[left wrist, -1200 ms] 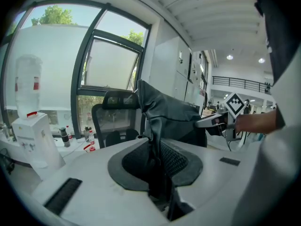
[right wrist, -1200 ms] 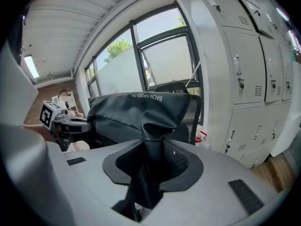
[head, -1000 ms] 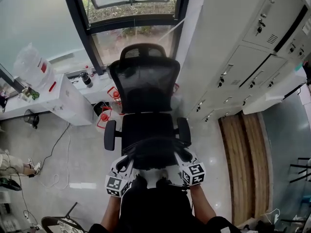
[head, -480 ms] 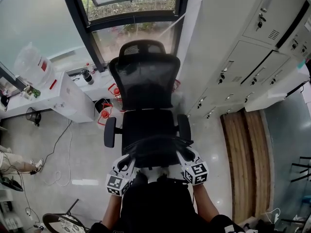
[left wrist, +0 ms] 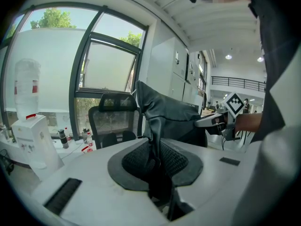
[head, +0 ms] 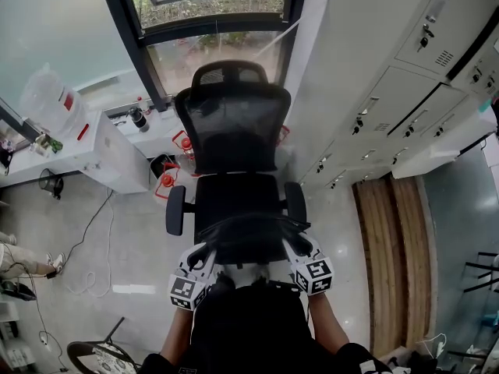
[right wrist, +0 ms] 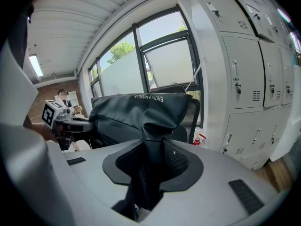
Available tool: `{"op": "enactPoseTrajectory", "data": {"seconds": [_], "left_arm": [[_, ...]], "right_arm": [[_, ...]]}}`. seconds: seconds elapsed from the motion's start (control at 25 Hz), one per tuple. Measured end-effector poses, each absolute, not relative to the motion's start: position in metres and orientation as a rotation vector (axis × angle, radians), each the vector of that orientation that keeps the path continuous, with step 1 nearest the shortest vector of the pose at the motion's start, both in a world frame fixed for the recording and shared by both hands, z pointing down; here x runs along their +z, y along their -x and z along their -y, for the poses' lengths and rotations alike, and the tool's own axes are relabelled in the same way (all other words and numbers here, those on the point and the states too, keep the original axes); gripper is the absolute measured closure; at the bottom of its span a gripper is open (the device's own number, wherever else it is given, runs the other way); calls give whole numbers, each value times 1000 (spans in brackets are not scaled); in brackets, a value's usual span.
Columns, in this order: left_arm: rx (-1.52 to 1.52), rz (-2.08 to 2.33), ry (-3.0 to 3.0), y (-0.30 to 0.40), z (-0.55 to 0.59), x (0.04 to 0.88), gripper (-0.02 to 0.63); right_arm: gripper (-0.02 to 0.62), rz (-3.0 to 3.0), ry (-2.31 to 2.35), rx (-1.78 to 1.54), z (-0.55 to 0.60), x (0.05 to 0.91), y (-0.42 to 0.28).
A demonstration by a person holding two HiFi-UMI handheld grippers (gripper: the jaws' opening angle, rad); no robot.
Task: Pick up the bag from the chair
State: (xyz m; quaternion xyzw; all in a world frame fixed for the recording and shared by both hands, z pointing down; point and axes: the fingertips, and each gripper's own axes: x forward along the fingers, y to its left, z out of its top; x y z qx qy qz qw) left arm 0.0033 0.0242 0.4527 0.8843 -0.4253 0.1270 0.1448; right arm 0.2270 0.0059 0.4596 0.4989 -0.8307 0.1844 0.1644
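A black bag [head: 249,240] hangs in front of me, above the front edge of the black mesh office chair [head: 234,154]. My left gripper [head: 204,257] is shut on the bag's left end [left wrist: 155,126], the fabric pinched between its pads. My right gripper [head: 295,254] is shut on the bag's right end [right wrist: 153,126]. In the right gripper view the bag [right wrist: 136,109] stretches across to the left gripper [right wrist: 66,121], with white print along its top edge. The chair's seat [head: 236,197] lies bare behind the bag.
A white desk [head: 86,150] with a water jug [head: 51,104] stands at the left. Grey lockers [head: 390,76] fill the right side. Bottles and a small bin [head: 168,174] sit on the floor by the window [head: 210,14]. A cable [head: 78,248] trails on the floor.
The bag and both grippers have barely moved; the view has shifted slightly, and the grippers sit a little lower in the frame.
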Motion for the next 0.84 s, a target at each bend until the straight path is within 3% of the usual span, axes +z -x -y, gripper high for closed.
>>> {"op": "enactPoseTrajectory", "data": {"seconds": [0.84], "left_arm": [[370,1198,-2534,16,-28,462,543]], "right_arm": [[489,2346,-1414,535,-13,464,-208]]}}
